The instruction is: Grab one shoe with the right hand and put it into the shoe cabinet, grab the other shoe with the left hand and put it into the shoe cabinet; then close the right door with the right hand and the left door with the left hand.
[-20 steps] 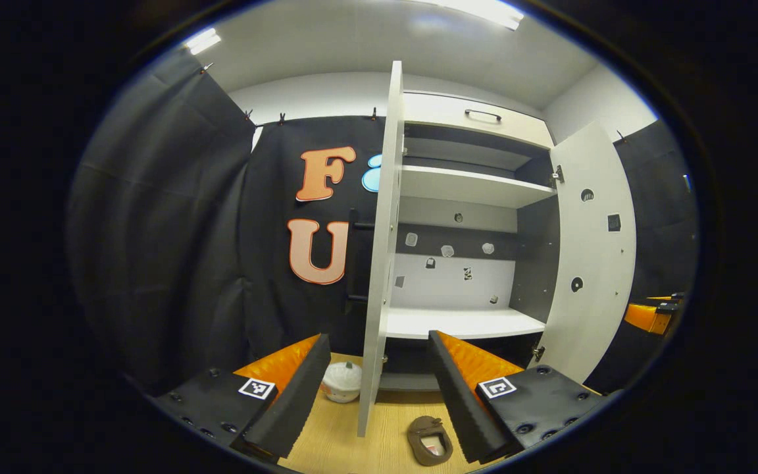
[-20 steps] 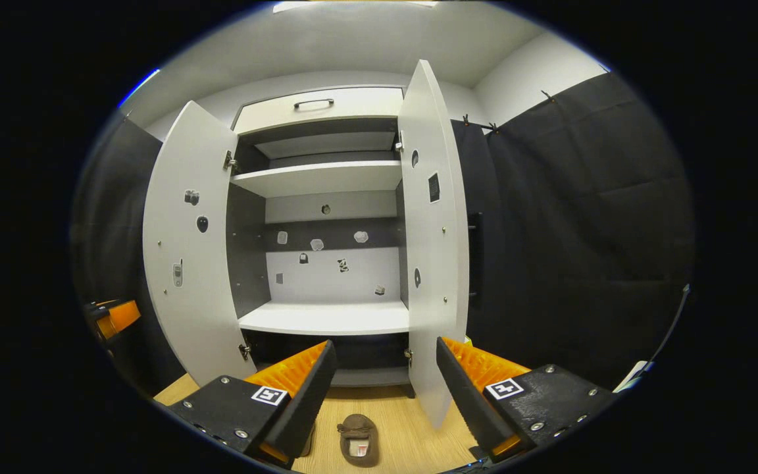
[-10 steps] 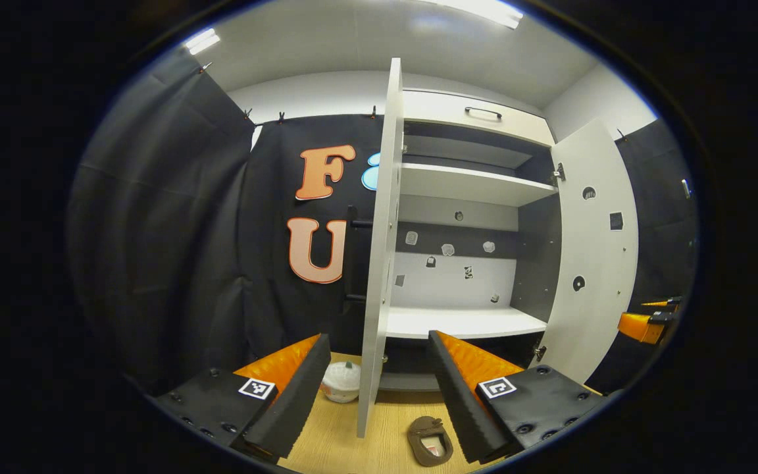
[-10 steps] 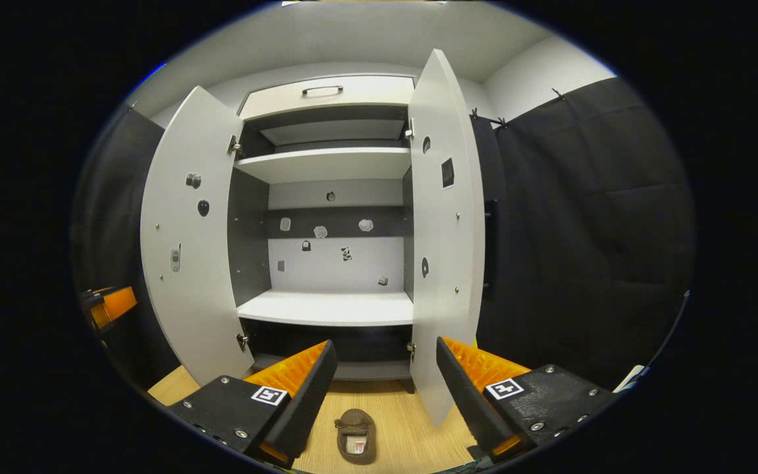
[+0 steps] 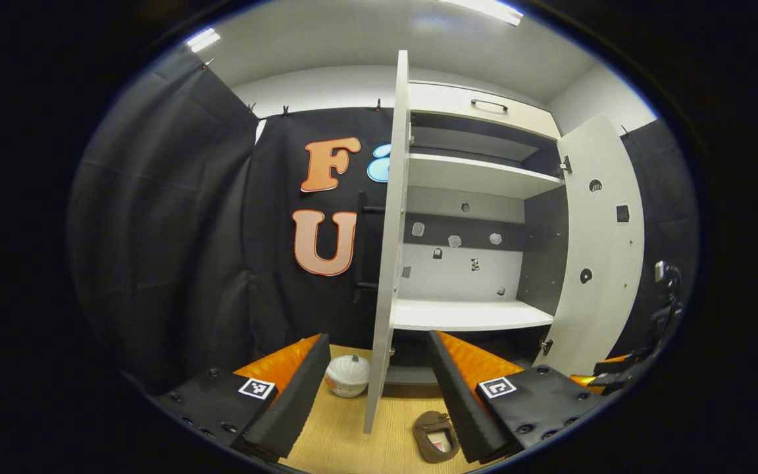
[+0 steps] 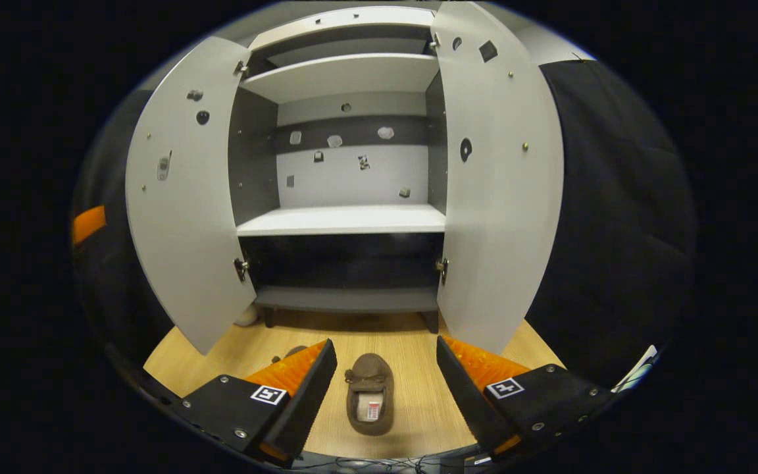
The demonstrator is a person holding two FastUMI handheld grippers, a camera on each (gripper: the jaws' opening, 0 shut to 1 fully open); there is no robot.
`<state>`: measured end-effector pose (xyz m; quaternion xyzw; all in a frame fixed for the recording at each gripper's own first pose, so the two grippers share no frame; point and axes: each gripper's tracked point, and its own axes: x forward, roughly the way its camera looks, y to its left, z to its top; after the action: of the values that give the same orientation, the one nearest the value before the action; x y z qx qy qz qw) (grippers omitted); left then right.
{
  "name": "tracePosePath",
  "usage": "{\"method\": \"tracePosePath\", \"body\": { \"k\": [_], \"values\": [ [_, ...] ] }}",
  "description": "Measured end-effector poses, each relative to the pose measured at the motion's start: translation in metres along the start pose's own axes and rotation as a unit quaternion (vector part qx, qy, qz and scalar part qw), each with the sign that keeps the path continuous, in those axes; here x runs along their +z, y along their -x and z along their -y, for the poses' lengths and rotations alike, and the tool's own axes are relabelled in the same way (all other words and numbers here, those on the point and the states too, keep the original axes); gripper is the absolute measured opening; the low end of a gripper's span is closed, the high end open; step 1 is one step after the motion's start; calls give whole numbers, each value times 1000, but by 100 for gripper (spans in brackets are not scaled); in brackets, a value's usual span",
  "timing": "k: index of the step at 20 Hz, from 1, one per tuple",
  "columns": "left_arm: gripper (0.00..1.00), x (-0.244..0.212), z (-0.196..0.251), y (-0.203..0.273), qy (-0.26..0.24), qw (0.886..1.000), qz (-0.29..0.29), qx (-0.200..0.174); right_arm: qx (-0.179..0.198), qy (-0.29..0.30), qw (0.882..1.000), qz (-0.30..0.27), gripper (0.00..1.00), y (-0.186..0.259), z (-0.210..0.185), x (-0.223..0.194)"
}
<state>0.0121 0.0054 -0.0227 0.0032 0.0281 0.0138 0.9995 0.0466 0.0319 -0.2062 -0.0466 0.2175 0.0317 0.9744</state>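
Observation:
A brown slipper-like shoe (image 6: 369, 401) lies on the wooden floor (image 6: 412, 342) in front of the open shoe cabinet (image 6: 343, 220). My right gripper (image 6: 385, 342) hangs open above it, and the shoe appears between the two fingers. A second brown shoe (image 6: 293, 352) peeks out behind the left finger, mostly hidden. In the left gripper view one brown shoe (image 5: 436, 436) lies beside the right finger. My left gripper (image 5: 378, 339) is open and empty, facing the edge of the cabinet's left door (image 5: 392, 230). Both doors stand open and the shelves are bare.
A white round object (image 5: 347, 375) sits on the floor by the cabinet's left foot. The right door (image 6: 497, 184) and left door (image 6: 181, 197) swing out over the floor. Black cloth walls close in both sides. The right gripper (image 5: 616, 372) shows low at the far right.
My right gripper has tipped downward and come closer to the floor, so the shoe now sits fully between its fingers. The left gripper has shifted only slightly.

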Motion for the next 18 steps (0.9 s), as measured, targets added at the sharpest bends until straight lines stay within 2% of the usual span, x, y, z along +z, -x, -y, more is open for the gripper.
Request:
{"method": "tracePosePath", "body": {
  "k": [1,7,8,9,12,18],
  "values": [
    [96,-2,-2,0,1,1000,-3,3,0,10,1000,-14,94,-9,-3,-15],
    [96,-3,-30,12,-1,1000,-8,29,-4,29,994,-109,95,-71,0,-115],
    [94,-3,-34,15,-4,999,-8,35,-3,28,992,-124,94,-80,0,-130],
    [96,-4,-39,15,-7,999,-8,42,0,26,990,-136,92,-87,0,-143],
    [94,-7,-51,20,-12,998,-12,57,-5,20,985,-169,83,-109,4,-174],
    [96,-11,-59,22,-25,997,-18,69,-17,-6,977,-212,52,-143,6,-209]
  ]
}}
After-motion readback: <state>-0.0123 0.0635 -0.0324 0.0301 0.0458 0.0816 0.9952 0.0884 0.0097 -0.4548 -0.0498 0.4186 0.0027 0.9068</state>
